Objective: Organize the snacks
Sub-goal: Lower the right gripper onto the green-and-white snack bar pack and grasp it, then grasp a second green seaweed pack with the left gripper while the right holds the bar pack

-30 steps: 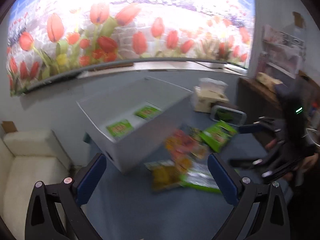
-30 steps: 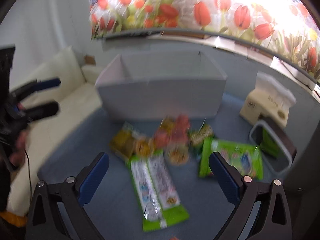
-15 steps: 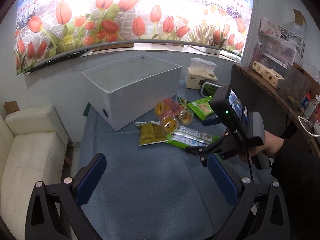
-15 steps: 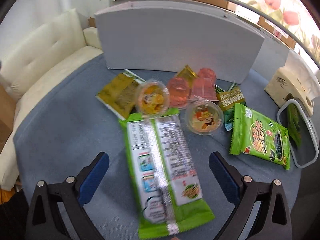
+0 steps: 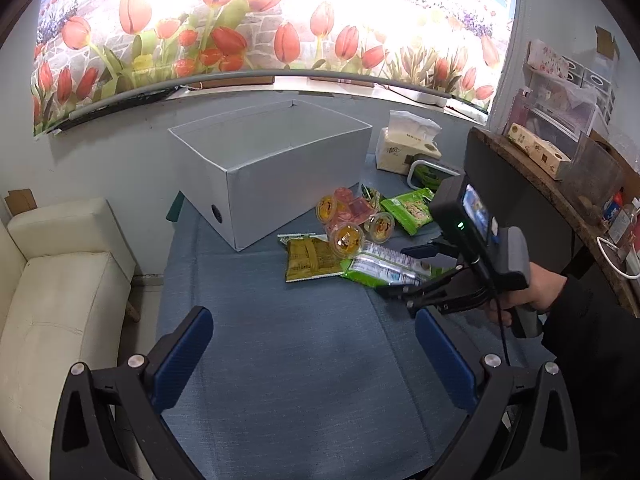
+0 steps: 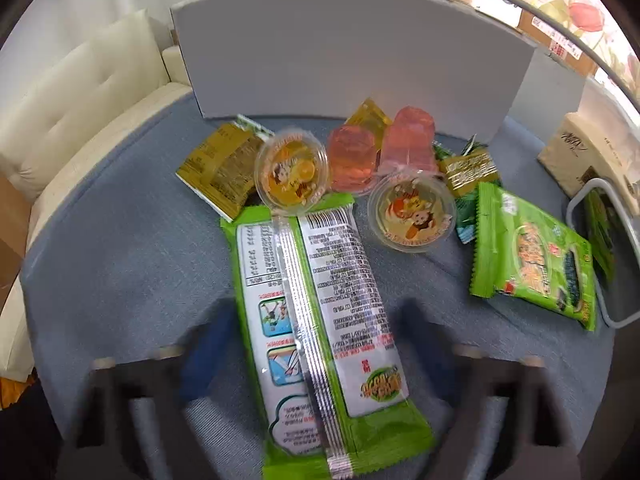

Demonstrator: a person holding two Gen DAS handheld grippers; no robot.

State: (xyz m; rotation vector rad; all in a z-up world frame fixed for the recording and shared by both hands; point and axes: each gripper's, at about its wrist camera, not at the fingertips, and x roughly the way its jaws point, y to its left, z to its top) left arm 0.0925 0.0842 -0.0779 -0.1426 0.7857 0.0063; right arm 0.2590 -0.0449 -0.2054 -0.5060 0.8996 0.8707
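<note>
Snacks lie in a pile on the blue cloth in front of a grey open box. A long green-and-white packet lies nearest, back side up. Behind it are several jelly cups, an olive packet and a green seaweed packet. My right gripper is open, low over the long packet with a finger on each side; it also shows in the left wrist view. My left gripper is open and empty, back from the pile.
A tissue box and a small white basket with green packets stand right of the pile. A cream sofa is at the left. A wooden shelf with boxes is at the right.
My right gripper has dropped and moved forward onto the long green packet. My left gripper has drawn back a little and steadied.
</note>
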